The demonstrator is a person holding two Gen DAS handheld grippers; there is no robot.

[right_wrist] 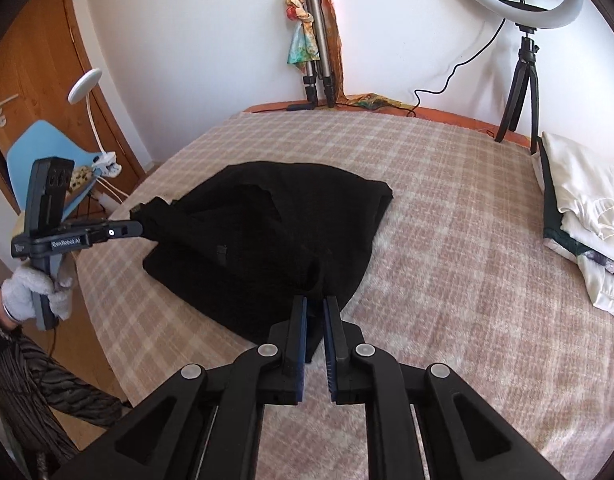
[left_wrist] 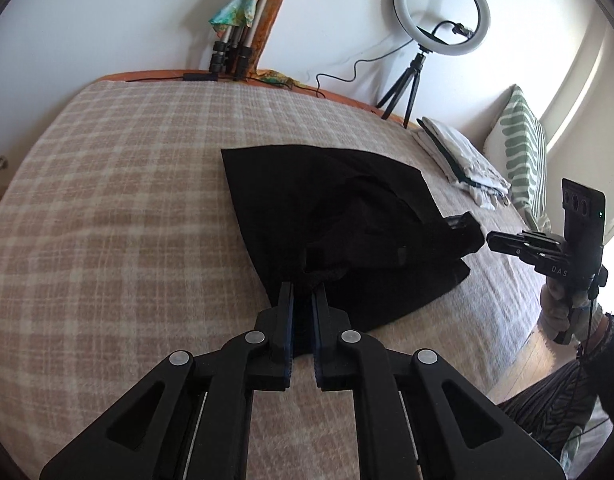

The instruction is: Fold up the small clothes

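Note:
A black garment (left_wrist: 339, 224) lies partly folded on the checked bedspread (left_wrist: 127, 208); it also shows in the right wrist view (right_wrist: 267, 236). My left gripper (left_wrist: 303, 292) is shut on the garment's near corner. It shows from the side in the right wrist view (right_wrist: 137, 227), pinching the garment's left edge. My right gripper (right_wrist: 315, 306) is shut on another corner of the garment. It shows in the left wrist view (left_wrist: 473, 236), holding the garment's right edge. Both corners are raised slightly off the bed.
A stack of folded light clothes (right_wrist: 583, 216) lies at the right of the bed, next to a green striped pillow (left_wrist: 523, 160). A ring light on a tripod (left_wrist: 439, 12) and a folded tripod (right_wrist: 319, 48) stand at the far edge. A blue chair (right_wrist: 39, 156) stands off the bed's left side.

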